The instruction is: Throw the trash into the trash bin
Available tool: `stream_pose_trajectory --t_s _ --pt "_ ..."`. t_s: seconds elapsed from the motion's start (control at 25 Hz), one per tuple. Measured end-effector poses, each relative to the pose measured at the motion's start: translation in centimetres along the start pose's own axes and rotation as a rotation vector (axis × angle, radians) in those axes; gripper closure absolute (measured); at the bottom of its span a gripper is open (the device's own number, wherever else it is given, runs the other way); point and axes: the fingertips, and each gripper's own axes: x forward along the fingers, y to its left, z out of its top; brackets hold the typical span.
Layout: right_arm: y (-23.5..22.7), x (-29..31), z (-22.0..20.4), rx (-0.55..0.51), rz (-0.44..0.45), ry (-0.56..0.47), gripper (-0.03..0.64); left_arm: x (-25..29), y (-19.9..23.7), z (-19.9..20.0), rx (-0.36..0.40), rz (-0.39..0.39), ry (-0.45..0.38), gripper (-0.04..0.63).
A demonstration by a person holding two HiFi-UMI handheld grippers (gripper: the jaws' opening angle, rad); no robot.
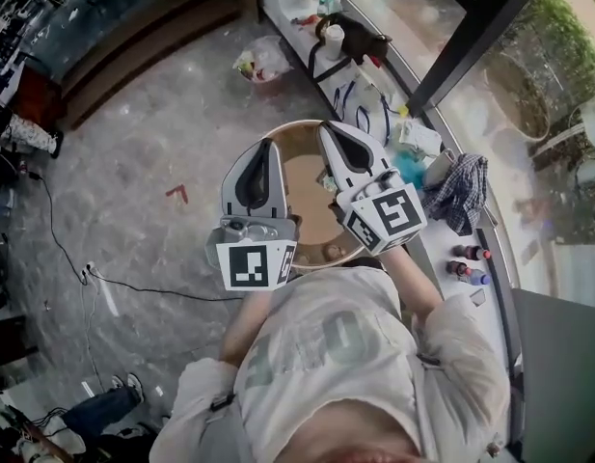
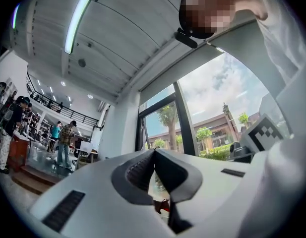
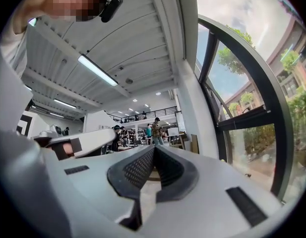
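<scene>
Left gripper (image 1: 267, 143) (image 2: 153, 150): jaws pressed together, nothing between | right gripper (image 1: 326, 124) (image 3: 153, 147): just beside it, also closed and empty | both held over round brown table (image 1: 299, 189) | clear bag of litter (image 1: 263, 59): on grey floor (image 1: 152, 152) past the table's far rim, well apart from both tips | whether the bag lines a bin: cannot tell

The trash bin (image 1: 299, 125) is round and open-topped, with a pale rim and a brown interior. It stands upright on the floor (image 1: 162, 143), just beside the bench (image 1: 430, 247) edge. A clear bag (image 1: 261, 61) of colourful trash lies on the floor, apart from the bin.
</scene>
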Motion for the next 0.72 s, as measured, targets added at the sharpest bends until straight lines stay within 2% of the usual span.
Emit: stream_pose_trajectory --t_s 0.16,0.36,0.52,0.72 --pt "-0.5 -0.7 0.2 0.001 -0.005 -0.005 0.603 0.1 -1.3 0.5 0.002 -0.027 -0.028 0.584" --pt "-0.4 -1.3 0.2 -0.002 -0.001 -0.006 0.603 0.2 -1.9 0.1 0.07 -0.022 0.001 0.584" --pt "-0.8 -2.0 0.2 -0.012 -0.003 0.002 0.603 0.1 -2.1 0.3 0.042 -0.008 -0.023 0.584" --pt "-1.6 -2.8 0.0 -0.007 -0.022 0.001 0.603 0.2 -2.3 -0.1 0.03 0.003 -0.013 0.584"
